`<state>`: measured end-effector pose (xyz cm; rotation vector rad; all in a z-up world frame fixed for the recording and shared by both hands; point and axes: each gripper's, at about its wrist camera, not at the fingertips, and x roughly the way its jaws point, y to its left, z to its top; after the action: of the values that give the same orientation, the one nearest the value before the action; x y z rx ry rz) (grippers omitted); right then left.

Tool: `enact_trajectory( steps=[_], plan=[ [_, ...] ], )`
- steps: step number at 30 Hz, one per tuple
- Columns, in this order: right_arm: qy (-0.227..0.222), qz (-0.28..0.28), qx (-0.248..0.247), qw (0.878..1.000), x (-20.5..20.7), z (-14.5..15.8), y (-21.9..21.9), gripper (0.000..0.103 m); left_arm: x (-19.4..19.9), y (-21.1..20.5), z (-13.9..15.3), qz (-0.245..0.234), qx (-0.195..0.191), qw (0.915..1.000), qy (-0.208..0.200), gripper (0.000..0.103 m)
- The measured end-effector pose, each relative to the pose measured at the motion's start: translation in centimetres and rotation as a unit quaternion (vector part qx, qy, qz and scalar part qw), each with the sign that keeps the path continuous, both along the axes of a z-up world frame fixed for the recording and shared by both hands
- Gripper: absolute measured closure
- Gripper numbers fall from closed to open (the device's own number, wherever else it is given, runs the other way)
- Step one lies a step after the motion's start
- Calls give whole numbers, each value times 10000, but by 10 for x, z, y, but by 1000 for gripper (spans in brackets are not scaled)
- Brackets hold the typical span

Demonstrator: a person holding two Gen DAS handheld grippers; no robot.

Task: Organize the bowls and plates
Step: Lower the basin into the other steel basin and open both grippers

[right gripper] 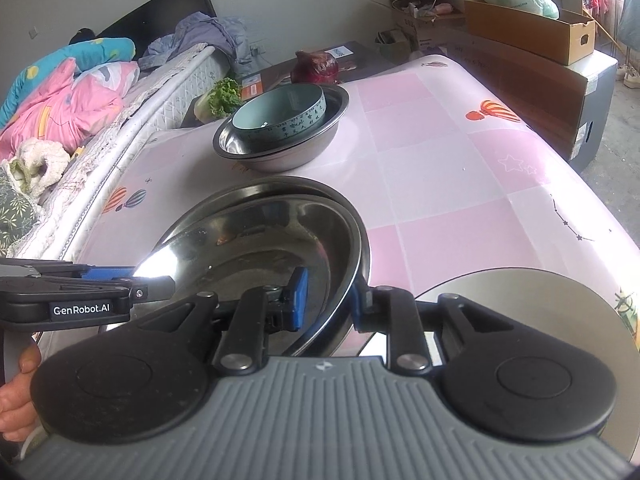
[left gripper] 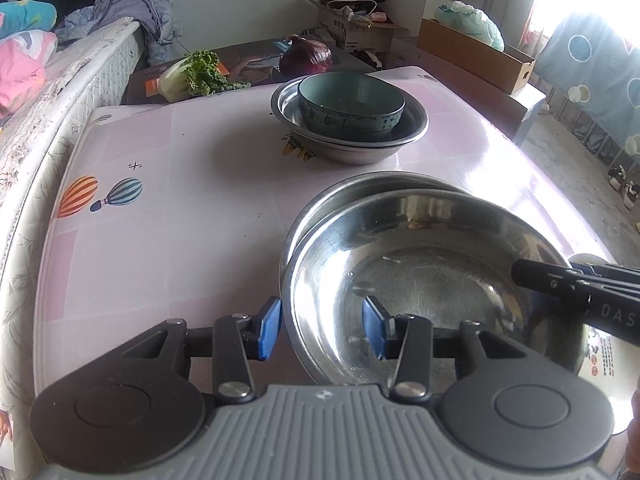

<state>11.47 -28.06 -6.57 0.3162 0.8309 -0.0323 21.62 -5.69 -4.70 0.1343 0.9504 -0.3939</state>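
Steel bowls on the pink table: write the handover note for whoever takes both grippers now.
Left gripper: open, jaws either side of the top steel bowl's rim.
Right gripper: open, astride the opposite rim.
Top steel bowl sits askew in a second steel bowl.
Done: teal bowl nested in the far steel basin.
Left: seat the top bowl level; the flat steel plate looks unsorted.

Bedroom clutter around a pink worktop (left gripper: 180, 208)

Its pink checked cover bears hot-air balloon prints (left gripper: 100, 196). At the far edge, a leafy green vegetable (left gripper: 196, 74) lies left of a purple cabbage (left gripper: 306, 58). A bed (right gripper: 60, 120) with pink bedding (right gripper: 68, 108) runs along the left. Far right, cardboard boxes (left gripper: 476, 54) hold a plastic bag (left gripper: 470, 22).
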Motion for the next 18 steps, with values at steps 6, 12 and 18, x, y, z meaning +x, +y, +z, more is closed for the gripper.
enact_trajectory(
  steps=[6,12,18],
  plan=[
    [-5,-34,-33,10000,7,-1,-1,78,2,1,0,7,-28,10000,-11,58],
    [-62,-187,81,9998,0,1,-7,69,-3,7,10,39,-224,9997,-107,53],
    [-415,-361,216,9983,-26,15,-19,59,-17,19,29,148,-542,9980,-289,48]
  ],
)
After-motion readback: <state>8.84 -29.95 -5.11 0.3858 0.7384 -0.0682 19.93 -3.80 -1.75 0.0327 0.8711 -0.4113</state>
